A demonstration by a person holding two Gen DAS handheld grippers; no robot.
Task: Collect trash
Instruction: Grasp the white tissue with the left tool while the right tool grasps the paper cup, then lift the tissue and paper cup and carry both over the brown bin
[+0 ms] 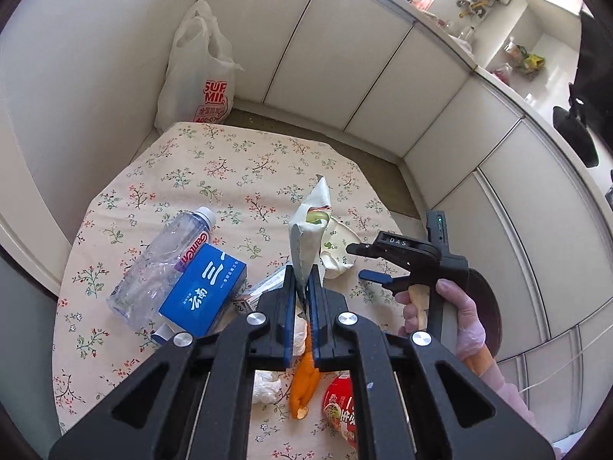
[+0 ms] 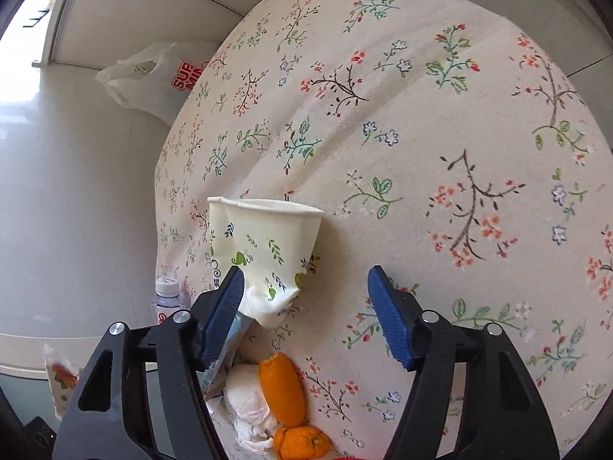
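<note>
1. Presently, left claw (image 1: 302,287): blue pads pressed together, pinching the lower edge of a pale snack wrapper (image 1: 308,230), which stands up and tilted above the clutter.
2. Right claw (image 2: 306,306): fingers spread, nothing gripped. In the left wrist view it sits right of the wrapper, held by a gloved hand (image 1: 456,318).
3. Paper cup (image 2: 264,249): crushed, leaf-printed, lying on its side on the table with its mouth facing away. Its dented base lies just beside the right claw's left finger (image 2: 224,306); whether they touch cannot be told.
4. Orange peel (image 2: 281,391): two pieces near the right claw's base, touching a crumpled white tissue (image 2: 249,398).
5. Blue carton (image 1: 203,295): lies left of the left claw, leaning on a clear plastic bottle (image 1: 161,264) that lies on its side.
6. Red instant-noodle cup (image 1: 341,406): partly hidden under the left claw's frame, just beside the peel.
7. Table (image 2: 440,134): covered by a cream floral cloth; all listed trash rests on it except the lifted wrapper.
8. White plastic bag (image 1: 195,76): red lettering, standing on the floor beyond the table's far corner, against white cabinet doors (image 1: 364,57).
</note>
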